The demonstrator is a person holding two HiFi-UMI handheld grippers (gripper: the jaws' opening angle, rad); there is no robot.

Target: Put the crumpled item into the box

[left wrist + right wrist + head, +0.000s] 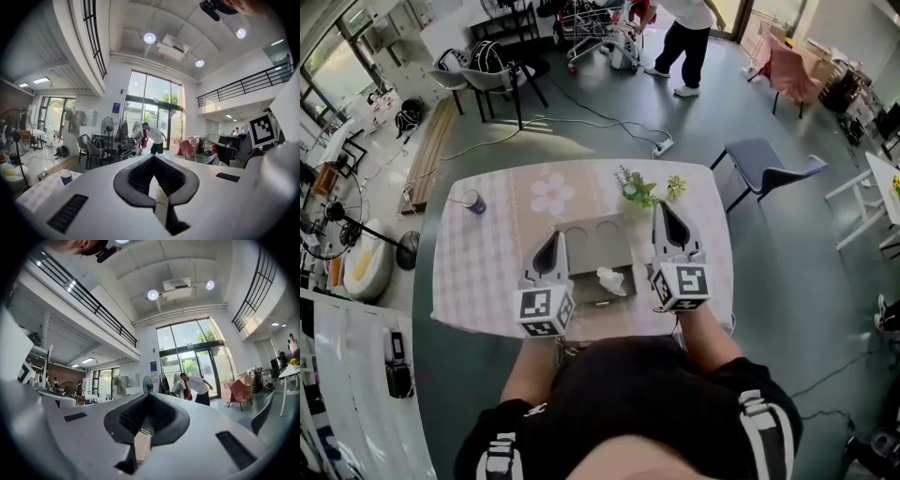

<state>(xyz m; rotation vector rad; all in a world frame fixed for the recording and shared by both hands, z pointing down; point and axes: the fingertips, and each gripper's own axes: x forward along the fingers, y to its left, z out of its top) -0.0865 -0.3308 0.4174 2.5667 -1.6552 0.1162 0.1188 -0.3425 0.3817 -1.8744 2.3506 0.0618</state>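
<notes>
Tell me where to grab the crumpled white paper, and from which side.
Pinch the crumpled paper across its raised middle, coming straight down from above. It is a loose lump lying low by the near end of the box, with no handle or firm edge, so its top folds likely give the best bite.

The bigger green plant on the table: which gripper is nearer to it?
Right. The right gripper reaches just beside the plant; the left gripper lies farther back, to its left.

Cannot see the standing person (686, 42) above the shoulders past the head view's top edge, nor the left wall of the box (598, 230) behind the left gripper (551, 242), nor tell what the small cup (476, 202) holds.
</notes>
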